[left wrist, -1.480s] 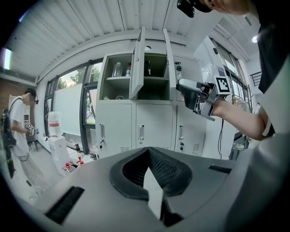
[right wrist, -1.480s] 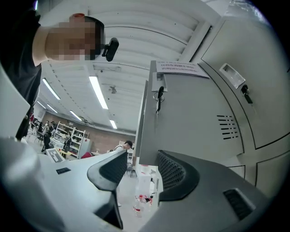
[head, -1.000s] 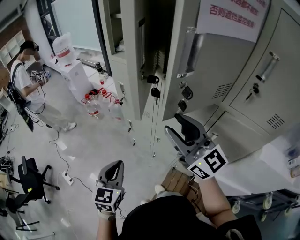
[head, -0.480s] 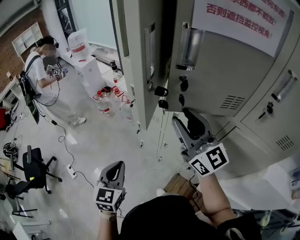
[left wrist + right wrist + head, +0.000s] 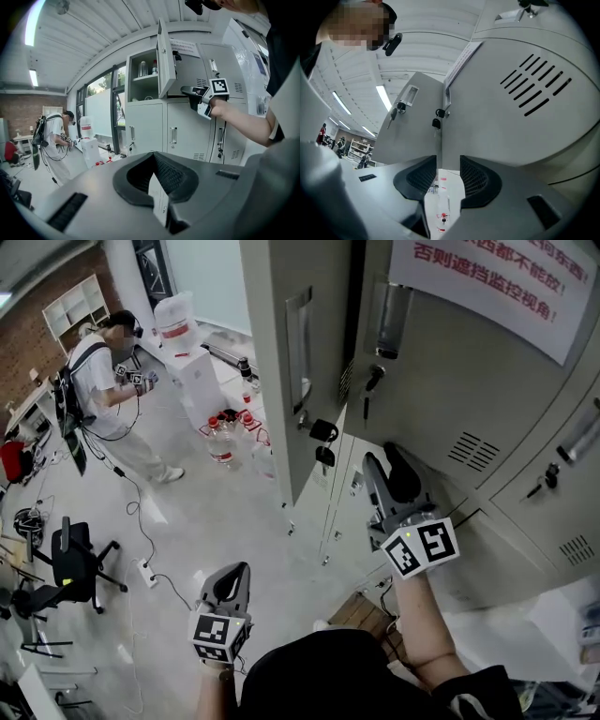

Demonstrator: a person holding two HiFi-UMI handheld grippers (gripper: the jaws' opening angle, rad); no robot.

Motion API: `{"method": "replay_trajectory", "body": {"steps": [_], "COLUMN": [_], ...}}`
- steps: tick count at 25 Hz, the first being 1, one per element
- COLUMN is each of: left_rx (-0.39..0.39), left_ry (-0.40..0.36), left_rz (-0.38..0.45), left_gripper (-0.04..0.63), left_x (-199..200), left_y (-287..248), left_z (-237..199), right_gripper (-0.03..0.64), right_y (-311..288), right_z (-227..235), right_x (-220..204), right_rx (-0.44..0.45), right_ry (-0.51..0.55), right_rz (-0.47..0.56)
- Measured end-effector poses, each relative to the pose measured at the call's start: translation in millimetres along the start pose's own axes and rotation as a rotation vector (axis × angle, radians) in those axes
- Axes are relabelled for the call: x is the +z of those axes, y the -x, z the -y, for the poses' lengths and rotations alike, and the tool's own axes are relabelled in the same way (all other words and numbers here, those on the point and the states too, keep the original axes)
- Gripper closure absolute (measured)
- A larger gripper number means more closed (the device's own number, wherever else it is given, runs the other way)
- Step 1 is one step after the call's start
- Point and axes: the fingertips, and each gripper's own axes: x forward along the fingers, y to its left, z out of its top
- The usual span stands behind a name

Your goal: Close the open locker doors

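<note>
Two grey locker doors stand ajar in the head view. The left door (image 5: 291,362) has a recessed handle and a hanging key (image 5: 323,432). The right door (image 5: 469,399) has a red-lettered notice and vent slots. My right gripper (image 5: 380,465) points up close to the vented door's lower left corner; I cannot tell if it touches. Its jaws have just been closing, with a narrow gap and nothing between them. In the right gripper view the vented door (image 5: 525,93) fills the right side. My left gripper (image 5: 228,579) hangs low over the floor, shut and empty. It sees an open upper locker (image 5: 143,75).
A person (image 5: 103,371) stands at the far left beside a water dispenser (image 5: 192,343). Several bottles (image 5: 230,432) sit on the floor by the lockers. An office chair (image 5: 70,563) and a power strip (image 5: 145,568) lie left. Shut lower lockers (image 5: 553,474) are on the right.
My right gripper has moved forward to the vented door, with its jaws narrower. The dark gap beside that door looks smaller. The left gripper has stayed put.
</note>
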Motion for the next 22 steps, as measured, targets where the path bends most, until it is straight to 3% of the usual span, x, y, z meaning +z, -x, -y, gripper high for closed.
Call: {"method": "replay_trajectory", "body": {"steps": [10, 22], "left_rx": [0.083, 0.145], "left_ry": [0.033, 0.076], "left_rz": [-0.008, -0.017], "left_gripper": [0.577, 0.577], "left_x": [-3.0, -15.6], "left_y": [-0.5, 5.8], "left_z": [-2.4, -3.5], "right_gripper": [0.451, 0.457], "right_y": [-15.7, -24.7], "right_z": [32.4, 31.2], "right_x": [-7.8, -2.5], "right_rx": [-0.059, -0.063], "right_ry": [-0.007, -0.032], "right_rz": [-0.015, -0.002]}}
